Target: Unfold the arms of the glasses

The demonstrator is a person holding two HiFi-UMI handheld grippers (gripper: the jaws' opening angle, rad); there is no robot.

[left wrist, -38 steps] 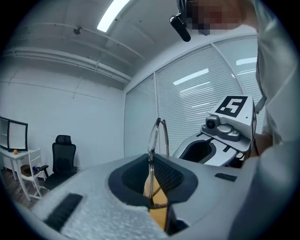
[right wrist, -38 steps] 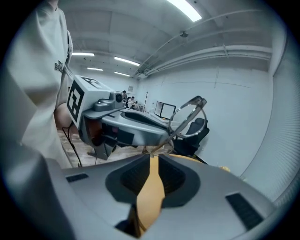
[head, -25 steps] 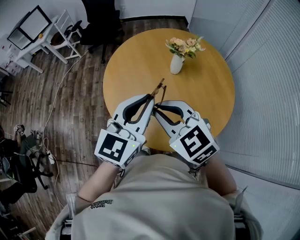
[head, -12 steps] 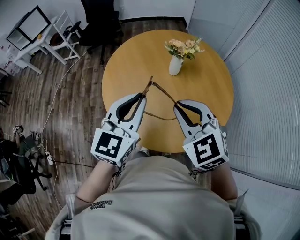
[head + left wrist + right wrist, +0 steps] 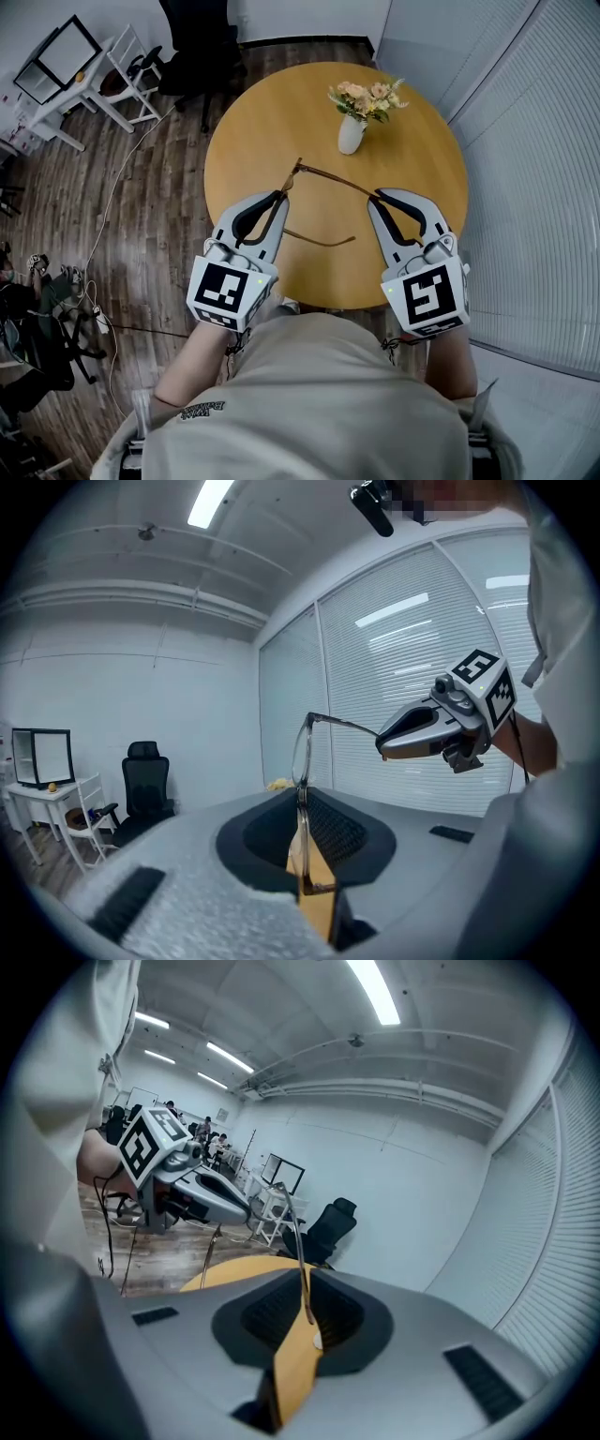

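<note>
Holding the glasses (image 5: 333,179) above the round wooden counter (image 5: 272,112), nearer than the vase (image 5: 352,133); pinching the lens frame narrowly in the left tool (image 5: 284,190), one arm's tip likewise in the right tool (image 5: 379,196); could overstrain the hinge by pulling wider, or drop them by slackening; beyond the vase, wood floor and black chair (image 5: 202,37); right of the vase, blinds.

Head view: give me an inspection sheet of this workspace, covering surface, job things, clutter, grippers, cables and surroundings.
Surface: round wooden table, mostly bare.
Job's things: glasses held off the table, both arms apparently swung out.
Clutter: vase of flowers, apart from the glasses.
Grippers: left hand-held gripper shut on the front frame; right hand-held gripper shut on one arm's end.
Cables: white cable on the floor, left of the table.
Surroundings: office chair, white desk, blinds.
</note>
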